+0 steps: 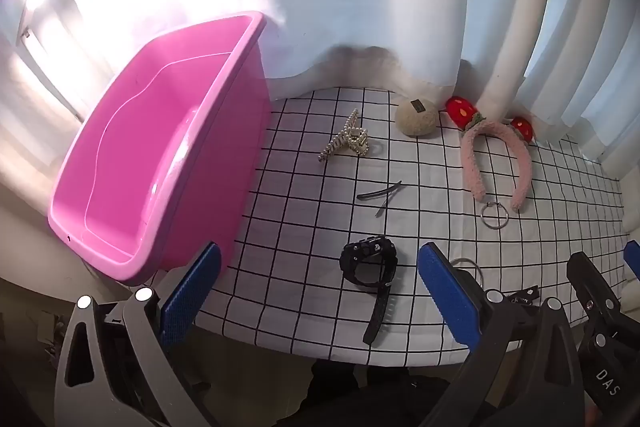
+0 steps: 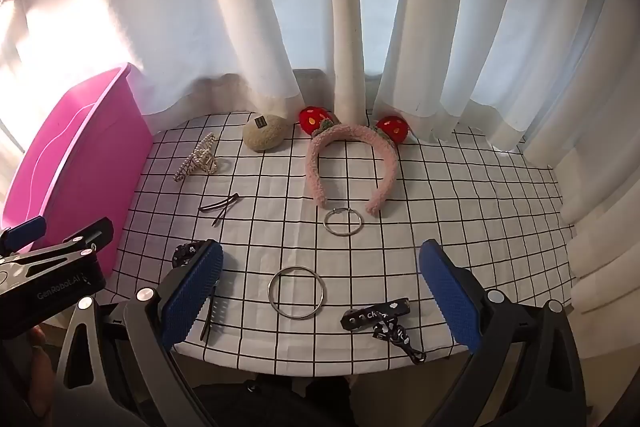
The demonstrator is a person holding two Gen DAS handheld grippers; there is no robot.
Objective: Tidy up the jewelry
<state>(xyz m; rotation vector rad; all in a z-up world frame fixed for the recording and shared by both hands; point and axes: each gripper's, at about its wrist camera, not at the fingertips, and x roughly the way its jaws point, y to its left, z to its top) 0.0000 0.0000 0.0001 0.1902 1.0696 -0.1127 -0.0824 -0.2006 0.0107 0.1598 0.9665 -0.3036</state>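
Fingers on my left gripper gape empty around the watch; my right gripper, equally spread, frames the ring. Watch looks light, its strap floppy, so I'd pinch the rigid case. Bin waits at ten o'clock.
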